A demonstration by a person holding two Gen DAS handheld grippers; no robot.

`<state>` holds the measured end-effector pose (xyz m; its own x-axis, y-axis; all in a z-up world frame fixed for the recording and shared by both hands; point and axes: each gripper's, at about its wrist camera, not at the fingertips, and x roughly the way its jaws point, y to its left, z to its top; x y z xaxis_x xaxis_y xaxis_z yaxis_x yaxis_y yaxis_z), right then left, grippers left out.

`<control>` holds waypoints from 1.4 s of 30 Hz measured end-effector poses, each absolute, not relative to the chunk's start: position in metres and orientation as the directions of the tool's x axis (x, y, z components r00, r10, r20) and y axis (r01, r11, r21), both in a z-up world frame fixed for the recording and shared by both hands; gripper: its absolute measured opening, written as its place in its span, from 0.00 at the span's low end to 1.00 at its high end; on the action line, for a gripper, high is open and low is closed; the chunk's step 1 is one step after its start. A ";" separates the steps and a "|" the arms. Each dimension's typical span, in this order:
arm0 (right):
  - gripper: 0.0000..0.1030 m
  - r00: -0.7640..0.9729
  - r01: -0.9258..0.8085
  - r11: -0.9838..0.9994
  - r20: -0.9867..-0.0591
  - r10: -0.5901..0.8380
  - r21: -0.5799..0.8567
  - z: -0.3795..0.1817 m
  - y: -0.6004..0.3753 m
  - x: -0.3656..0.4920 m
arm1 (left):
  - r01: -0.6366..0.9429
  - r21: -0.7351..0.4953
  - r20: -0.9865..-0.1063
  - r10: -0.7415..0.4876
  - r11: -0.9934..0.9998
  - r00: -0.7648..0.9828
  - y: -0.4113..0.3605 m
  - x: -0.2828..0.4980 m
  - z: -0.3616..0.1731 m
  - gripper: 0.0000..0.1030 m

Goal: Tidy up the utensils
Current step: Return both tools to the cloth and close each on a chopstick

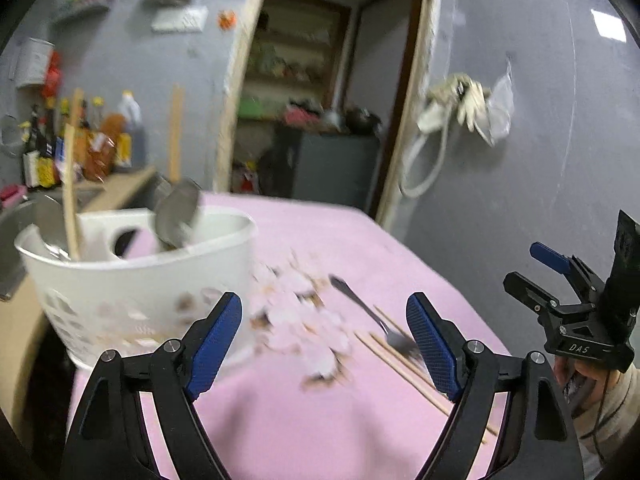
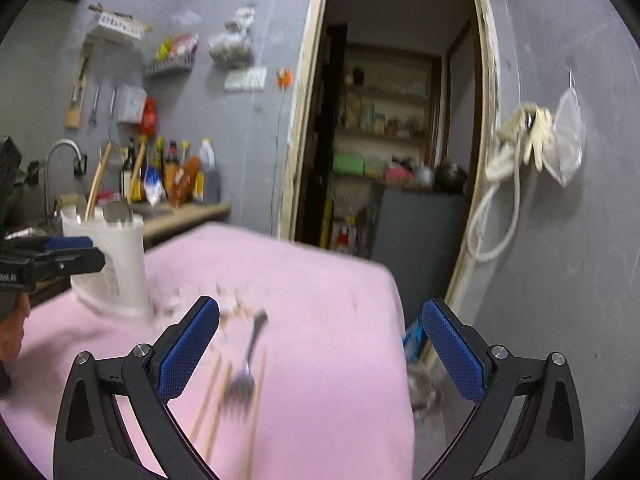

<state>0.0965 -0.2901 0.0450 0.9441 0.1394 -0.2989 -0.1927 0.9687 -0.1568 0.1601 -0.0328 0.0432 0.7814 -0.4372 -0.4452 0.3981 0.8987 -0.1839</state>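
Note:
A white utensil holder (image 1: 132,280) stands at the left of the pink tablecloth, with a metal spoon (image 1: 178,216) and a wooden chopstick (image 1: 71,196) standing in it. A metal fork (image 1: 368,316) lies on the cloth among several wooden chopsticks (image 1: 404,364). My left gripper (image 1: 324,344) hovers open and empty above the cloth, right of the holder. The right wrist view shows the fork (image 2: 246,364), the chopsticks (image 2: 216,392) and the holder (image 2: 110,264). My right gripper (image 2: 320,356) is open wide with nothing between its pads. It also shows at the right edge as the right gripper (image 1: 540,268).
The pink-covered table (image 2: 320,288) ends at its right and far edges, with an open doorway (image 2: 392,120) behind. A counter with bottles (image 2: 172,176) and a sink tap (image 2: 60,160) lies left. White cord and gloves (image 2: 524,136) hang on the grey wall. The left gripper (image 2: 60,256) enters from the left.

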 end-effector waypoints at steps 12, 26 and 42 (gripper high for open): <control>0.62 0.816 -0.306 0.945 -0.542 0.200 -0.114 0.005 -0.294 0.099 | 0.471 -0.226 -0.655 -0.491 0.853 0.575 -0.081 0.180 0.014 0.76; 0.33 0.656 -0.425 0.904 -0.703 0.274 -0.045 -0.024 -0.277 0.124 | 0.489 -0.338 -0.779 -0.531 0.804 0.335 -0.112 0.212 -0.019 0.37; 0.04 0.645 -0.382 0.919 -0.740 0.190 -0.097 -0.032 -0.283 0.130 | 0.434 -0.374 -0.796 -0.524 0.819 0.302 -0.124 0.235 -0.024 0.08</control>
